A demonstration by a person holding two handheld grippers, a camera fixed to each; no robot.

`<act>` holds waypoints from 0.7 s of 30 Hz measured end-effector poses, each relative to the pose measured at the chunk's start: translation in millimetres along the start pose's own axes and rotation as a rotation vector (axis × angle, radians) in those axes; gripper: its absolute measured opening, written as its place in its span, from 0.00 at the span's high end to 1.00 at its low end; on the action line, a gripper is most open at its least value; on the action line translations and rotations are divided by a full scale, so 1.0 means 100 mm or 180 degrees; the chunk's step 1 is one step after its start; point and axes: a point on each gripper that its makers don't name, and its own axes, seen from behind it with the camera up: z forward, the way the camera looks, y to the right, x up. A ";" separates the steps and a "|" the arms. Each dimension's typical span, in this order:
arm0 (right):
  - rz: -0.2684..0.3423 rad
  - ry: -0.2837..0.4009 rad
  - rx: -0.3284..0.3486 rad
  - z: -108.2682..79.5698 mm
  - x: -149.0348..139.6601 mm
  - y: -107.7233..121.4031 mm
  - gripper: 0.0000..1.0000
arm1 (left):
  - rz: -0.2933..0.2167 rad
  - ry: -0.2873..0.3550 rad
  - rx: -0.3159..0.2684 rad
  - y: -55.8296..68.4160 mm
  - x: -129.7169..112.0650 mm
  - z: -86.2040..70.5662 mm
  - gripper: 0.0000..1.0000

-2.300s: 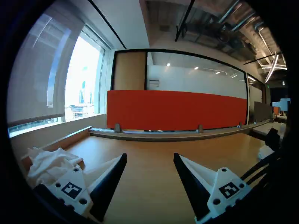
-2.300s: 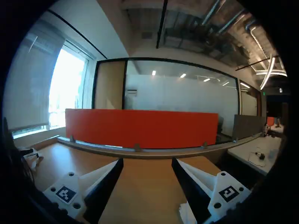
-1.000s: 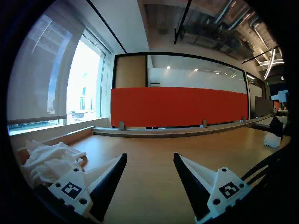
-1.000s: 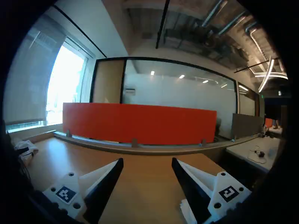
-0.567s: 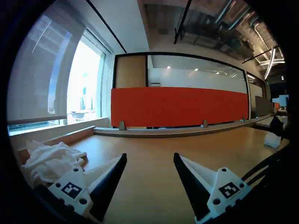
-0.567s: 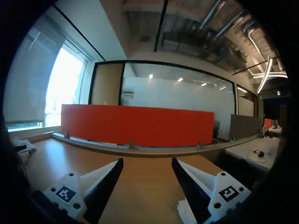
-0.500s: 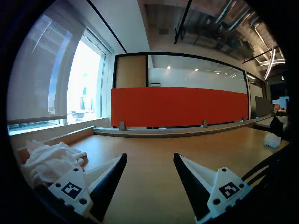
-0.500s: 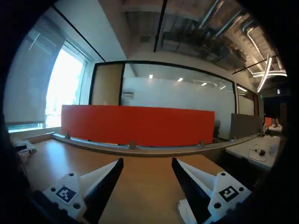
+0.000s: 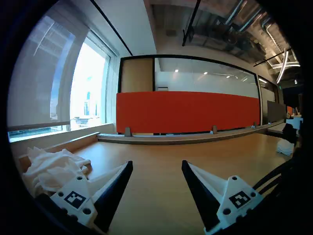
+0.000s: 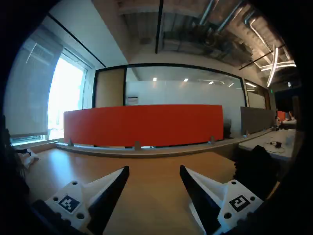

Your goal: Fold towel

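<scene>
A crumpled white towel (image 9: 51, 172) lies in a loose, wrinkled heap on a wooden table (image 9: 156, 156), at its left end near a raised wooden rim. In the left gripper view it sits outside the left gripper (image 9: 156, 172), just beside the outer side of the left-hand finger, whose base hides its lower edge. Neither finger touches it. The two fingers are spread wide with only bare wood between them.

In the right gripper view the same towel (image 10: 27, 156) is a small white patch at the far left edge, well apart from the right gripper (image 10: 153, 176). Its fingers are also spread, holding nothing.

Beyond the table stands a long orange panel (image 9: 187, 113), with a bright window (image 9: 88, 98) to the left.
</scene>
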 end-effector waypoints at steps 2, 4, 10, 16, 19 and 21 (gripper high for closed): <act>0.0049 0.0004 0.0001 0.00 -0.04 0.02 0.00 | 0.0001 0.0000 0.0000 0.00 0.00 0.00 0.08; 0.0074 0.0003 0.0008 0.00 -0.07 0.02 0.00 | 0.0001 0.0000 0.0000 0.00 0.00 0.00 0.08; 0.0082 0.0004 0.0041 0.02 -0.16 -0.01 0.00 | 0.0001 0.0001 0.0000 0.00 0.00 0.00 0.08; 0.0071 -0.0012 0.0043 0.05 -0.24 -0.05 0.00 | 0.0000 0.0001 -0.0001 -0.01 0.00 0.00 0.08; 0.0053 -0.0001 0.0058 0.04 -0.25 -0.08 0.00 | 0.0000 0.0001 -0.0001 -0.01 0.00 0.00 0.08; 0.0038 0.0008 0.0069 0.04 -0.27 -0.10 0.00 | 0.0000 0.0001 -0.0001 -0.01 0.00 0.00 0.08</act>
